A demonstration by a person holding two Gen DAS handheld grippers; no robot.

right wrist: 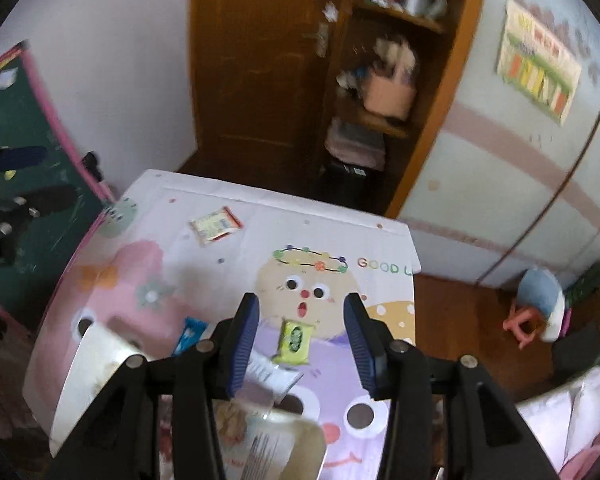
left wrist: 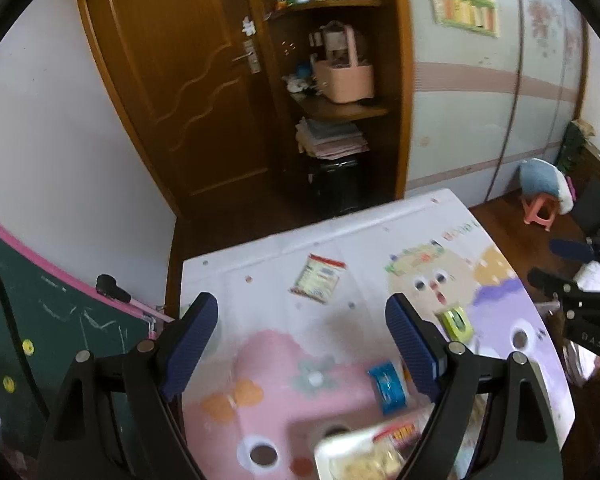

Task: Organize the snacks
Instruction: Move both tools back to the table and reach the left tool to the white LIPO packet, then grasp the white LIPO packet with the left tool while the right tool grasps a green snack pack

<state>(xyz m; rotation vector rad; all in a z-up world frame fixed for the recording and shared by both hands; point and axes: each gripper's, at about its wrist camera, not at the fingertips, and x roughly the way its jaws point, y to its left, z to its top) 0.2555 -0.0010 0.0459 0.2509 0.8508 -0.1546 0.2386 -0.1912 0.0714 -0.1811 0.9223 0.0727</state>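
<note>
Hovering over the cartoon-printed white counter [left wrist: 284, 248] | left gripper [left wrist: 302, 312]: jaws released, grasping nothing | right gripper [right wrist: 302, 312]: jaws released, empty | small yellow-green snack packet [right wrist: 295, 340] lying flat below right gripper | red-edged snack packet [left wrist: 318, 279] lying at far edge

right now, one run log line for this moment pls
left gripper: jaws open, empty | right gripper: jaws open, empty | green packet, blue packet, red-edged packet: loose on table

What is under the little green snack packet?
The green snack packet lies on the cartoon table mat, on its purple patch just below the round face with the open mouth. Whatever part of the drawing sits directly beneath the packet is covered.
</note>
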